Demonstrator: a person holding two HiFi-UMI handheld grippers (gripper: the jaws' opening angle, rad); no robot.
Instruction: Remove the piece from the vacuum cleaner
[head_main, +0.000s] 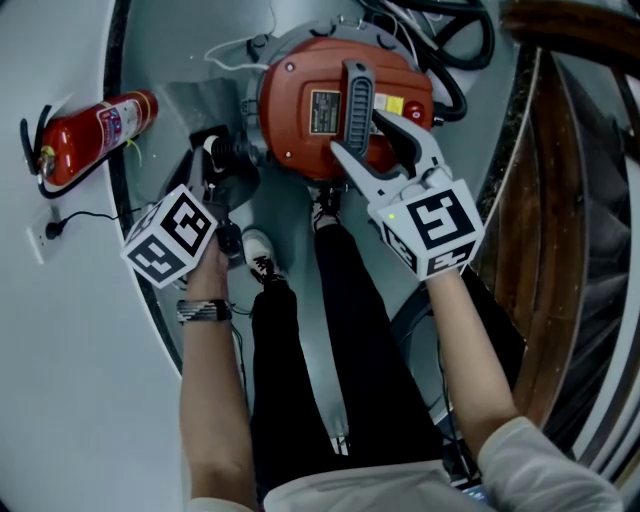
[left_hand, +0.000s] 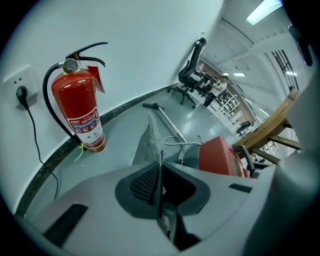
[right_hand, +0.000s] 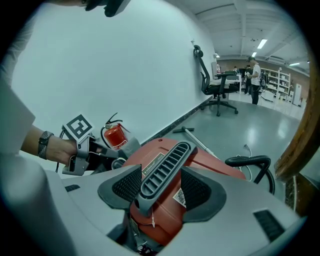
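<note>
The red vacuum cleaner (head_main: 300, 110) stands on the floor in front of my feet, with its dark grey handle (head_main: 358, 95) on top. My right gripper (head_main: 365, 135) is open, one jaw on each side of the handle's near end (right_hand: 162, 167); red body shows between the handle and the right jaw. My left gripper (head_main: 213, 160) is at the cleaner's left side, beside a black port. In the left gripper view its jaws (left_hand: 160, 185) are shut on the thin edge of a grey flat piece (left_hand: 148, 142) that sticks out ahead of them.
A red fire extinguisher (head_main: 95, 135) stands against the wall at the left, near a plugged wall socket (head_main: 45, 230). A black hose (head_main: 450, 50) curls behind the cleaner. A metal wand (left_hand: 167, 120) lies on the floor. Wooden beams (head_main: 560, 200) rise at the right.
</note>
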